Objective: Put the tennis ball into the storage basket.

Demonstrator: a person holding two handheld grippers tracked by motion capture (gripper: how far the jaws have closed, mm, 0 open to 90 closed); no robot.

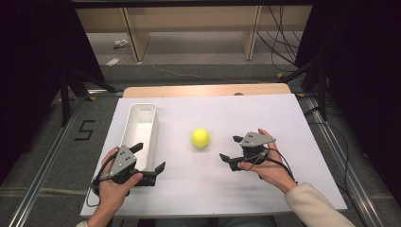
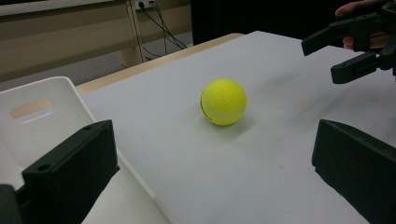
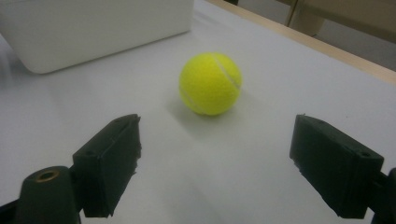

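A yellow tennis ball (image 1: 200, 138) lies on the white table top, between my two grippers. My left gripper (image 1: 150, 157) is open near the front left, one jaw over the near end of the white bin (image 1: 142, 135). To the ball's right, my right gripper (image 1: 228, 148) stands open, pointing left toward it. In the left gripper view the ball (image 2: 223, 101) sits ahead of the wide-apart jaws of the left gripper (image 2: 215, 144), with the right gripper (image 2: 327, 58) beyond. The right gripper view has the ball (image 3: 210, 84) just ahead of the right gripper (image 3: 215, 140), nothing between the jaws.
The long white bin (image 2: 42, 116) is empty and runs front to back at the table's left; its side wall (image 3: 93, 28) stands behind the ball. A wooden table edge (image 1: 208, 90) lies at the back. Cables and shelf legs are on the floor beyond.
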